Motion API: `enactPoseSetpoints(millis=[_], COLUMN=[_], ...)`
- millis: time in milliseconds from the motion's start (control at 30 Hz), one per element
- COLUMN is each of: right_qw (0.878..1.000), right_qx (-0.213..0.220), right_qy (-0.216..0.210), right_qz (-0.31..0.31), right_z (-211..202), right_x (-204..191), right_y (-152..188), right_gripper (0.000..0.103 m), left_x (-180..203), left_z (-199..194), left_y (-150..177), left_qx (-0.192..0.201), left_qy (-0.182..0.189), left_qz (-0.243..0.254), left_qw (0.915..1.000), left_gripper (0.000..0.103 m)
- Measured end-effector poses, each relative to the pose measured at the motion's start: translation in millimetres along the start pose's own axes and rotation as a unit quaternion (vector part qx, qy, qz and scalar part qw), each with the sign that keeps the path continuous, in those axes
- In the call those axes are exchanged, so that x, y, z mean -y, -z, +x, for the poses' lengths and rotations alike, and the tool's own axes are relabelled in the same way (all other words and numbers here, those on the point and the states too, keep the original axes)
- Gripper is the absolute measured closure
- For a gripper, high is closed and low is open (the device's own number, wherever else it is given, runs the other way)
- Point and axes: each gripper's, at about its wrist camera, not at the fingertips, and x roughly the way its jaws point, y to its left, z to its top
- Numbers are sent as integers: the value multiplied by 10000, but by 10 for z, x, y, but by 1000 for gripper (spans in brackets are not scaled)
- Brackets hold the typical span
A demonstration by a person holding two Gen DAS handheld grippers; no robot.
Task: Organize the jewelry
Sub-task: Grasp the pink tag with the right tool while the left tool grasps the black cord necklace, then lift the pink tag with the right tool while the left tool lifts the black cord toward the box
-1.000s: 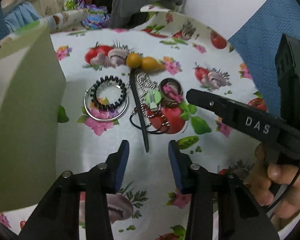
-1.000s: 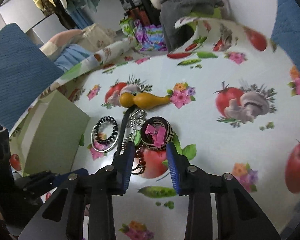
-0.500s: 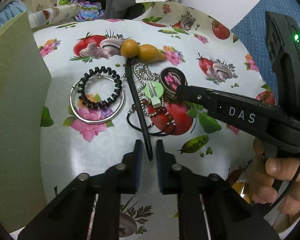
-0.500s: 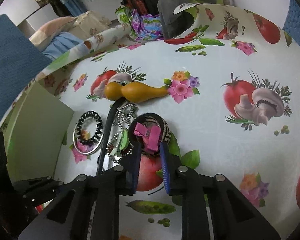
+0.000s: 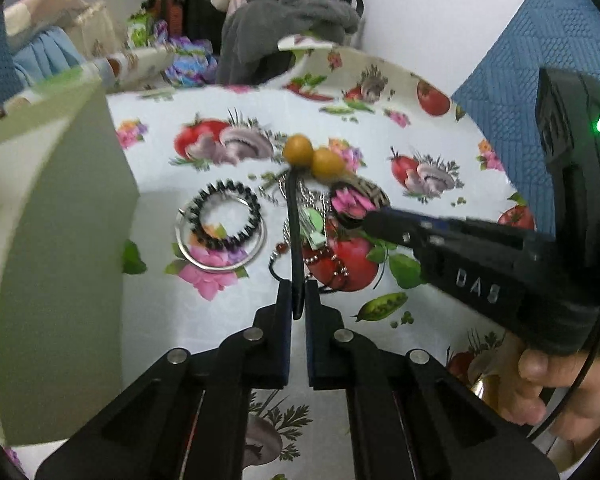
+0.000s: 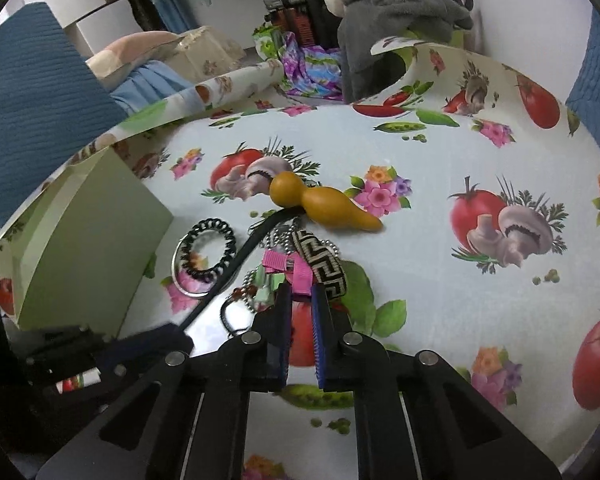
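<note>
A pile of jewelry lies mid-table. My left gripper (image 5: 298, 304) is shut on the black cord (image 5: 294, 240) of a yellow gourd pendant (image 5: 314, 156), whose end is lifted. My right gripper (image 6: 300, 300) is shut on the pink bow hair clip (image 6: 290, 268) with a black-and-white patterned band (image 6: 320, 260), raising both. A black spiral hair tie (image 5: 224, 220) sits inside a silver bangle (image 5: 188, 248). A ball-chain necklace (image 5: 324, 256) and a green clip (image 5: 314, 224) lie tangled beside the cord.
A pale green box (image 5: 48, 240) stands at the left of the table, also shown in the right wrist view (image 6: 88, 240). The fruit-print tablecloth (image 6: 460, 280) covers the table. Clothes and bags are heaped behind the far edge (image 6: 380, 8).
Both grippers closed: the left on the black cord, the right on the pink bow clip. The clip and patterned band have risen off the table, and the gourd has shifted slightly.
</note>
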Motion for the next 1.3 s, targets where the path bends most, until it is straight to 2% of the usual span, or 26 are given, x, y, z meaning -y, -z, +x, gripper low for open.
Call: enactPoseSetpoints(millis=[200,533,800,867,900,933,1000,1033,1167,1300], right_qw=[9998,9975,9966,9969,9970,9971,9973,9975,9980,9970], right_qx=[-174,-659,-759,-728,-714,-693,-658,-642,-613,-760], right_qy=[22,223,210,143,124,108,88,93,107,95], right_qz=[76,130,254,271,291,303,304,284,135,89], right_z=[-87,-126,-88,-100,-103,-105,-112,-116,-97,-11], right_x=[-42,-131,-58,-52,-47,-43,-43,-49,-76,-70], right_y=[196,584,658,650,644,637,620,613,588,589], right_gripper=[96,95,95,90,87,83,82,82,82,82], left_x=[32,64,-24,-43,-55,-65,-90,-89,-70,-58], left_z=[-182,-103,41,31,31,29,8,0,-4,69], left_y=[131,589,642,627,609,600,576,554,434,284], left_qx=[88,-620,-886,-885,-879,-872,-781,-717,-526,-427], left_qy=[-134,-124,6,33,60,85,161,146,225,246], left_qz=[58,-38,-217,-261,-315,-361,-443,-441,-381,-299], left_qw=[9999,9980,9958,9957,9956,9955,9958,9963,9976,9983], left_gripper=[98,98,97,97,95,87,72,69,69,69])
